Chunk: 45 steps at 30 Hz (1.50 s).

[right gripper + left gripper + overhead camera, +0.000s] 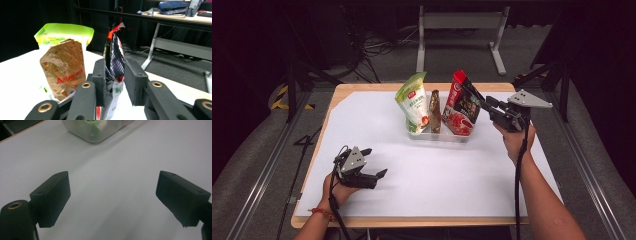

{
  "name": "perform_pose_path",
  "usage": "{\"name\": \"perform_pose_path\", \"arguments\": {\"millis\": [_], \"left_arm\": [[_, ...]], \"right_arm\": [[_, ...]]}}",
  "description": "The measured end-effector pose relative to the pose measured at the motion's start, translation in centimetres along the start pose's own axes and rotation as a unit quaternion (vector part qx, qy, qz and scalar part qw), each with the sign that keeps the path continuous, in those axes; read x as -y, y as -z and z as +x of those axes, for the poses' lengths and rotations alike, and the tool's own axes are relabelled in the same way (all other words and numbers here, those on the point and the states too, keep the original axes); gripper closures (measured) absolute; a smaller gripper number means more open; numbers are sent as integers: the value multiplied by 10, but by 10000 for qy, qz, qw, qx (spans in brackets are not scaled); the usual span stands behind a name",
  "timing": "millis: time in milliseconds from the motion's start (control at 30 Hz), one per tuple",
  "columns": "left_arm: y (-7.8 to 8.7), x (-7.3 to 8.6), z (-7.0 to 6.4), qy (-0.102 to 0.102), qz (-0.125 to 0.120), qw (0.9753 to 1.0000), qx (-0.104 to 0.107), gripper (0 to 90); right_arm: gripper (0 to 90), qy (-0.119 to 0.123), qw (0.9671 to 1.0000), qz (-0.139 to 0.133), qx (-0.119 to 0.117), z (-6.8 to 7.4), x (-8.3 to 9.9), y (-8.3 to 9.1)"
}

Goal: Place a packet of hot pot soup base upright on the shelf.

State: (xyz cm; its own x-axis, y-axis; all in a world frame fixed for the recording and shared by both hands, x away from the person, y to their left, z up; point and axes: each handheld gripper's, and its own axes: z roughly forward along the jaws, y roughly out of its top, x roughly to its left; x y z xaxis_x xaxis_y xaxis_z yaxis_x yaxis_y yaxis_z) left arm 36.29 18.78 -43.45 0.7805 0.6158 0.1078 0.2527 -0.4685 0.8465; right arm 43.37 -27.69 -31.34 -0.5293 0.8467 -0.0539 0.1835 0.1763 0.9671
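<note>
right hand-held gripper [113,82] clamped on edge of red-and-black snack bag [115,60], jaws pressing both faces. bag stands upright at right end of clear plastic bin [439,135], far centre of bench [437,175]. brown pouch [66,68] just beside it in middle of bin, green-and-white bag [413,102] at left end. left hand-held gripper [112,197] spread wide, nothing between jaws, low over white bench surface near front left, well apart from bin.
</note>
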Motion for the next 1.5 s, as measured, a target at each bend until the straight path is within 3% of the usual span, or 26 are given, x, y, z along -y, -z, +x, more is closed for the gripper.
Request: {"name": "perform_pose_path", "arguments": {"millis": [600,967,1367,1500], "left_arm": [[0,0,0,-11,36,10000,19,132],[0,0,-1,-57,62,10000,21,132],[-2,0,-1,-74,102,9999,42,129],[-2,0,-1,-73,99,9999,41,129]], "right_arm": [[697,216,9993,303,-57,2,24,18],[630,391,9983,408,-102,7,38,31],[420,601,9961,616,-186,11,63,40],[349,570,9956,709,-221,10,71,43]]}}
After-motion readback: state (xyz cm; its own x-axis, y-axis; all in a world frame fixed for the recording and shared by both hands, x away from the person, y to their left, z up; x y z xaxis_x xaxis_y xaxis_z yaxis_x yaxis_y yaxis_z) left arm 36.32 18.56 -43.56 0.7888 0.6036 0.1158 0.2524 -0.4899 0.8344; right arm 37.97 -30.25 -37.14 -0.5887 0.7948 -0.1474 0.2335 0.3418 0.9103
